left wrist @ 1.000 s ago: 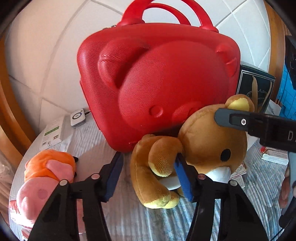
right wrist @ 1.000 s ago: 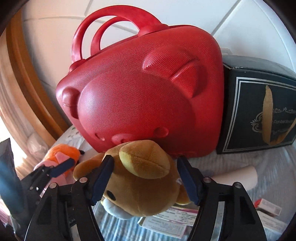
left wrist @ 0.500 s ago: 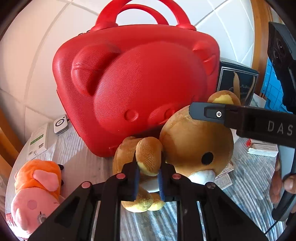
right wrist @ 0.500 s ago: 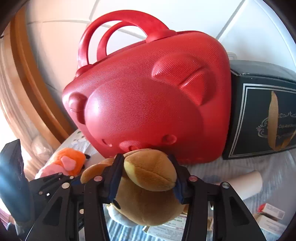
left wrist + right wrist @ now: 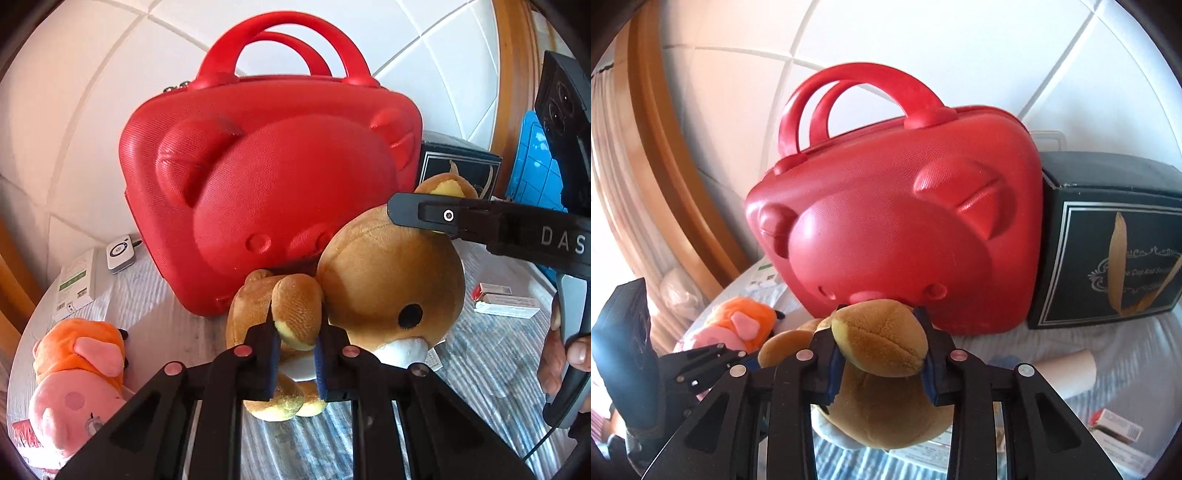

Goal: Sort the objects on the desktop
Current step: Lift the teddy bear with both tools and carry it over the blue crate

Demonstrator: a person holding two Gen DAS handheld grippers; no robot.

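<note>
Both jaws clamp the brown plush teddy bear: left gripper on its arm, right gripper on its ear.

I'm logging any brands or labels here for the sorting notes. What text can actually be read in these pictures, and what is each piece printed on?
"DAS": white letters on the right gripper, cut off by the left wrist view's edge.
"Cup And Sau": gold script on the black box, partly hidden behind its gold ribbon.
White box with green label: print too small to read.
Red and white carton: print blurred.
Papers under the brown teddy bear: unreadable.
</note>
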